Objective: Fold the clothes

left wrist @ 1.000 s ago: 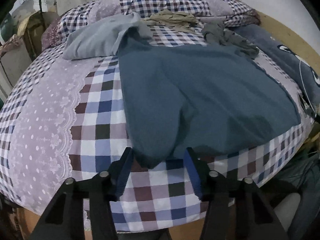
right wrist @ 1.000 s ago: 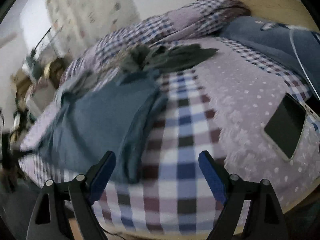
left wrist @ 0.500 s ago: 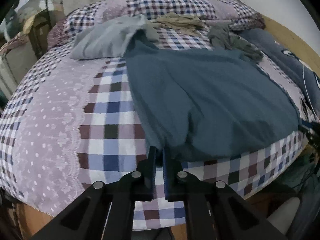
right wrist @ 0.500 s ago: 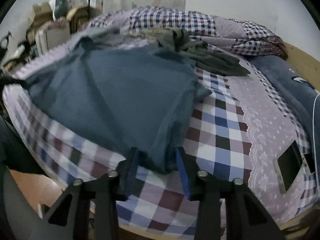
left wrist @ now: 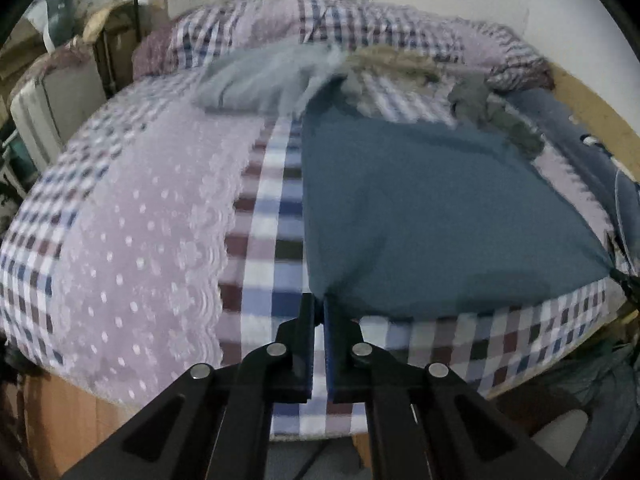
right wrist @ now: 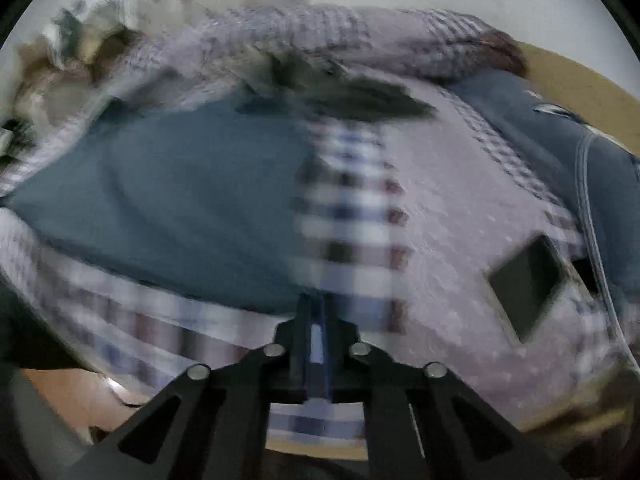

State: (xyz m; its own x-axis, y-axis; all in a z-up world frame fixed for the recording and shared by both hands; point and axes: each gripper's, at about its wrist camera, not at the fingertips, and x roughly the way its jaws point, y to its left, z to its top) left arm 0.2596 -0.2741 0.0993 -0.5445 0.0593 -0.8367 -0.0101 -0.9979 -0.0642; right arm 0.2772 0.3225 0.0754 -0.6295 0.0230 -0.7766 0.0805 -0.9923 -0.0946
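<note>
Blue garment (left wrist: 432, 216) spread flat over the checked bedspread (left wrist: 264, 216), hem along the near edge of the bed. Left gripper (left wrist: 319, 304) pinched narrow on the near left corner of that hem, fingers (left wrist: 306, 332) almost together with the cloth edge caught between the tips. Right gripper (right wrist: 318, 304) likewise closed down on the near right corner of the same garment (right wrist: 172, 204), as far as heavy blur in the right wrist view allows; only a thin gap between its fingers (right wrist: 334, 320). In the left view, the far hem corner pulled to a point at the right edge of the frame, against something dark there. Pale grey garment (left wrist: 264, 76) lying beyond the blue one, near the pillows (left wrist: 360, 28); dark grey clothes (left wrist: 492, 116) heaped at the far right, just beside the blue cloth. Lilac dotted lace panel (left wrist: 152, 216) to the left of the checks. In the right view, a dark-screened phone (right wrist: 524, 280) flat on the lilac panel, well apart from the garment, with a navy blanket (right wrist: 532, 128) behind it.
</note>
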